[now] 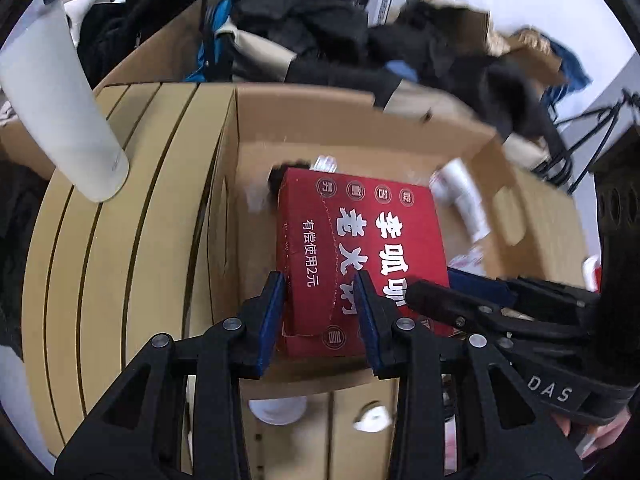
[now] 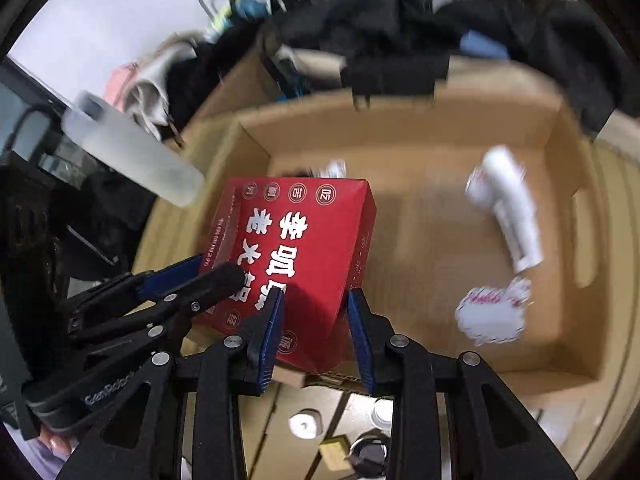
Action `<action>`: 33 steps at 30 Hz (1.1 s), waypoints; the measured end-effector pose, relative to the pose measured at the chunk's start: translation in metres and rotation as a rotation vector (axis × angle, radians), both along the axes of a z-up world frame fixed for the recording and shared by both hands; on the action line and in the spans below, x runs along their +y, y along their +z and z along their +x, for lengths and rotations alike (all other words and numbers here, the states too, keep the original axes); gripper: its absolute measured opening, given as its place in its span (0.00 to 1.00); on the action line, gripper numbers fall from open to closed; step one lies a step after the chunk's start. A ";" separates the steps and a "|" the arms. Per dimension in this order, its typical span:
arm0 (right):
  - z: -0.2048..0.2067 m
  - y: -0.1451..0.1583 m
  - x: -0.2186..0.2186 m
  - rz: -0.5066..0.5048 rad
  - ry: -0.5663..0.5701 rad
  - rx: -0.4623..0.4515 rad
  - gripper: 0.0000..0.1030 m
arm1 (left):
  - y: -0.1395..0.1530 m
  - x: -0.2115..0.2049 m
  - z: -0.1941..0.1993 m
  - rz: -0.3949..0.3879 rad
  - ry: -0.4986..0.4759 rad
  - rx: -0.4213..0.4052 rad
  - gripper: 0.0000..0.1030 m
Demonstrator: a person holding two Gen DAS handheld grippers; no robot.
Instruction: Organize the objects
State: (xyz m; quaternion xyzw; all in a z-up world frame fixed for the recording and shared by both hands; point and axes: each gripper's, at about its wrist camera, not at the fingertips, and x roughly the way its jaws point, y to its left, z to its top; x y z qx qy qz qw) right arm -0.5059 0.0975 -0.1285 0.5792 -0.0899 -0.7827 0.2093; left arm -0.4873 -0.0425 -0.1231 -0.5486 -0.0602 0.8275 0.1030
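Left wrist view shows the red box [image 1: 360,256] gripped at its near edge by both the left claw [image 1: 320,312] and right claw [image 2: 316,320], hanging over the cardboard carton [image 2: 420,240], long axis pointing toward the frame's top.

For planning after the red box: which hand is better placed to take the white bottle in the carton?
Right. The bottle lies right of the box, nearer the right gripper; the left gripper holds the box's left edge.

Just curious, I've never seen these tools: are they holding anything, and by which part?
Both grip the red box: the left gripper and the right gripper each pinch its near end, over the open cardboard box.
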 end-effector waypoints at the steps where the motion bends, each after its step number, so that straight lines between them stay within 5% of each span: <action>1: 0.000 -0.005 0.000 -0.002 0.006 -0.007 0.34 | -0.004 0.001 0.003 -0.020 -0.010 0.003 0.31; 5: -0.003 -0.023 -0.007 -0.001 0.036 -0.031 0.35 | -0.018 0.001 0.011 -0.079 -0.017 -0.008 0.33; 8: -0.007 -0.030 -0.011 -0.036 0.052 -0.047 0.34 | -0.019 -0.006 0.012 -0.044 -0.003 -0.023 0.38; 12: -0.006 -0.024 -0.004 -0.041 0.038 -0.036 0.40 | 0.008 -0.005 0.025 -0.088 0.011 0.039 0.64; 15: 0.009 0.008 0.007 0.003 0.027 0.073 0.82 | 0.041 -0.009 0.038 -0.124 0.010 0.093 0.79; 24: 0.096 0.146 0.069 0.187 0.010 0.329 0.82 | 0.154 -0.033 0.114 -0.178 0.086 0.210 0.98; 33: 0.209 0.213 0.120 0.203 -0.028 0.446 0.82 | 0.227 -0.025 0.244 -0.190 0.066 0.379 1.00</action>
